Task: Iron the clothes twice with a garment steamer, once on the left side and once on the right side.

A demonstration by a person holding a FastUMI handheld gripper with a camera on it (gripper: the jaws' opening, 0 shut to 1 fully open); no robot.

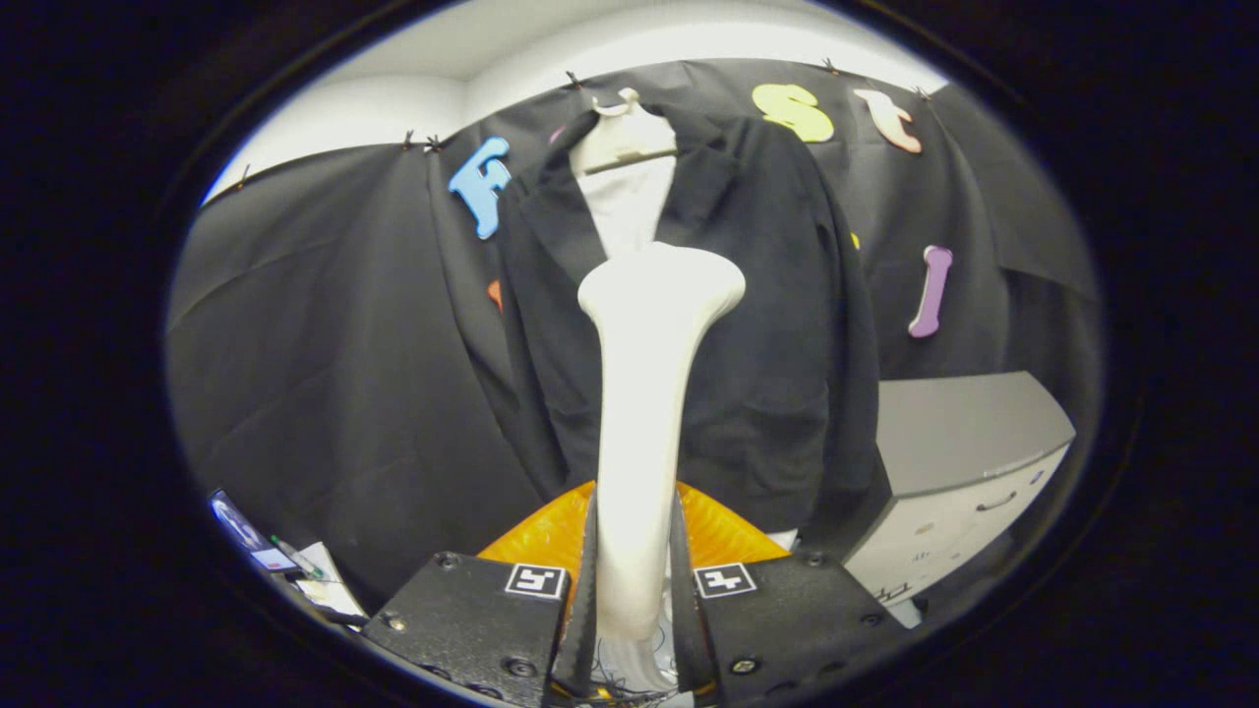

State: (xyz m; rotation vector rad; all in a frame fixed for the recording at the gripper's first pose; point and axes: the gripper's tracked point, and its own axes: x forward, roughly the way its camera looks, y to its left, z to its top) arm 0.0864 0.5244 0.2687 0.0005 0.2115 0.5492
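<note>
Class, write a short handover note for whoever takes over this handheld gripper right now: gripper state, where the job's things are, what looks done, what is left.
Gripper: shut on the garment steamer, both fingers pressing its handle, head pointing up and forward.
Black jacket: hangs on a pale hanger over a white shirt, straight ahead beyond the steamer head, against the booth wall.
Grey cabinet stands to the jacket's right; something orange lies below, behind the fingers.
Done: steamer picked up and aimed at the jacket's front.
Left: no pass can be confirmed from this view; assume both the left and right passes remain.
</note>
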